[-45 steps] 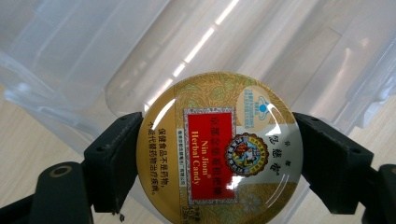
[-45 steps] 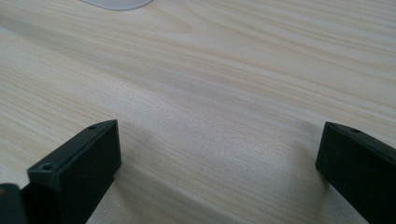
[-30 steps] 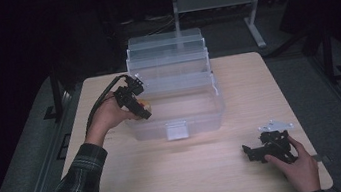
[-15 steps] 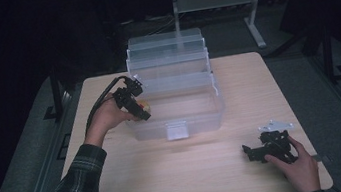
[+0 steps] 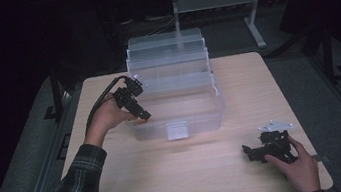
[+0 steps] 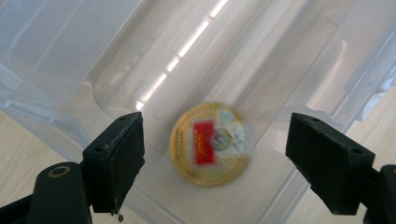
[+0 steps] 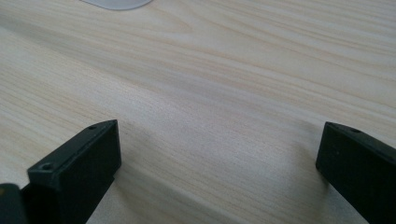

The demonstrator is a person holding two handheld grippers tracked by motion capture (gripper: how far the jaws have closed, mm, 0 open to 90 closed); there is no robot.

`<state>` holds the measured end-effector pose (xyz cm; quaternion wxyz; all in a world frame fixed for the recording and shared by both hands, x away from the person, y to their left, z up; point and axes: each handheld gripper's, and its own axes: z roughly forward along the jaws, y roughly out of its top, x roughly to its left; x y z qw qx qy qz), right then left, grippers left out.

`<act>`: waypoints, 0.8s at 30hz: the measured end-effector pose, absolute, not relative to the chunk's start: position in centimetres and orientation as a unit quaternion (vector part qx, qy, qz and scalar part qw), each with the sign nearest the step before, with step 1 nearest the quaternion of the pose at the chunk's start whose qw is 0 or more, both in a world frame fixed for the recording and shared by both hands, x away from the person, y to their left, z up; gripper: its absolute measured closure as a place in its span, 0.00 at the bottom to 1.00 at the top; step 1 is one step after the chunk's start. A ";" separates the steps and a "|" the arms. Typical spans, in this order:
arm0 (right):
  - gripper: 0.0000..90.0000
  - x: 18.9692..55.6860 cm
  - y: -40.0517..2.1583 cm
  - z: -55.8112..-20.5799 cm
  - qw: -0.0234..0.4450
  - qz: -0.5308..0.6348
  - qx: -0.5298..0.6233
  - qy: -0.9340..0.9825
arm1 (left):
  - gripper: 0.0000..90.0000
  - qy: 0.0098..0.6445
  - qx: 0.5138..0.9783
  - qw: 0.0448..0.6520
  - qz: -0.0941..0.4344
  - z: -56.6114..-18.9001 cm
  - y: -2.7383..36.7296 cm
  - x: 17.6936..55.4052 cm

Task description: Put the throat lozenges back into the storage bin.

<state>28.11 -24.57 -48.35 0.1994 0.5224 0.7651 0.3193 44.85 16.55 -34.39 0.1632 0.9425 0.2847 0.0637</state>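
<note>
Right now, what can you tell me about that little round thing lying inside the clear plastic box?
The round thing is a flat golden-yellow disc, perhaps a tin or lid, with a red rectangular label and a small pale picture beside it; the print is too blurred to read. It lies flat, face up, on the floor of the clear box, near one wall. The left gripper hangs above it with its jaws wide apart on either side in that gripper's view, not touching it. Nothing else lies against it.
</note>
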 end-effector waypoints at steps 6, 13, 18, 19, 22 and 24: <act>0.00 28.1 -24.6 -48.4 0.200 0.319 0.522 0.765 | 0.21 0.287 0.939 0.176 0.069 -33.9 16.9 44.5; 0.00 28.1 -24.6 -48.3 0.200 0.319 0.522 0.765 | 0.21 0.287 0.935 0.195 0.074 -33.0 17.4 43.6; 0.00 28.1 -24.6 -48.3 0.200 0.319 0.522 0.765 | 0.21 0.288 0.932 0.204 0.078 -32.7 17.9 43.0; 0.00 28.1 -24.6 -48.3 0.200 0.319 0.522 0.765 | 0.21 0.287 0.933 0.203 0.083 -32.6 18.1 42.9; 0.00 28.1 -24.6 -48.3 0.200 0.319 0.522 0.765 | 0.21 0.290 0.929 0.214 0.084 -32.3 18.5 42.5; 0.00 28.1 -24.6 -48.3 0.200 0.319 0.522 0.765 | 0.21 0.291 0.928 0.216 0.087 -32.2 18.8 42.2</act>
